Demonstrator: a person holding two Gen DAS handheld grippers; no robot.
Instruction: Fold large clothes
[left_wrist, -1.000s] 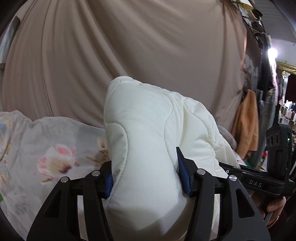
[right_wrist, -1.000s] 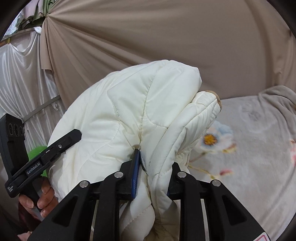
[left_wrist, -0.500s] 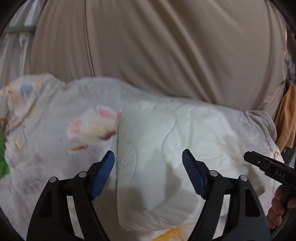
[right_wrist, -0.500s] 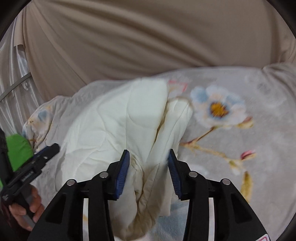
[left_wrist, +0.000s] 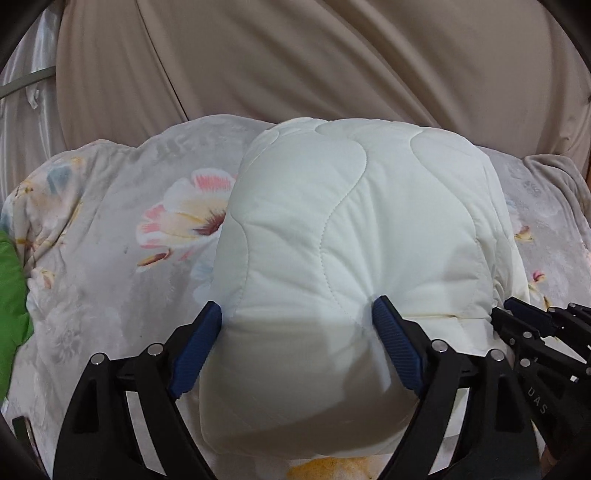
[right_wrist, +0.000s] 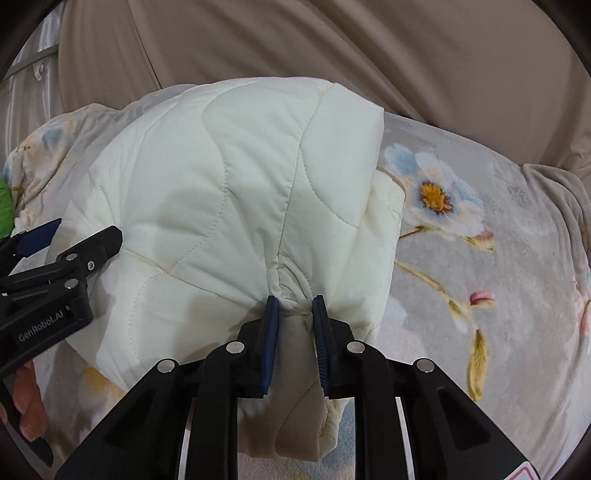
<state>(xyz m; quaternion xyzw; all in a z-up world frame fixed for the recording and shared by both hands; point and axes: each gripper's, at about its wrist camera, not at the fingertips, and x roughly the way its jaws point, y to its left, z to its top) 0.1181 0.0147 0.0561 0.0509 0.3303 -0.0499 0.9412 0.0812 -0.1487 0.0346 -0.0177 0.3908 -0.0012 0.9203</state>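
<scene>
A cream quilted jacket (left_wrist: 354, 229) lies folded in a thick bundle on the floral blanket (left_wrist: 110, 258). My left gripper (left_wrist: 297, 306) straddles the bundle's near end. Its jaws are opening wide; the right blue pad (left_wrist: 395, 347) dents the fabric and the left pad (left_wrist: 195, 350) sits beside the edge. In the right wrist view the same jacket (right_wrist: 229, 192) fills the middle. My right gripper (right_wrist: 295, 299) is closing and its pads pinch a puckered fold at the jacket's near edge. Each gripper also shows at the side of the other's view, with the left gripper (right_wrist: 55, 258) held in a hand (right_wrist: 29, 402).
A beige curtain (left_wrist: 332, 62) hangs right behind the blanket. A silvery drape (left_wrist: 22, 103) is at the far left. Something bright green (left_wrist: 11, 295) lies on the blanket's left edge. The blanket (right_wrist: 480, 277) stretches bare to the right of the jacket.
Both grippers came down and set the lifted jacket on the blanket. The left jaws let go and spread wider. The right jaws loosened, then pinched a fold again.
</scene>
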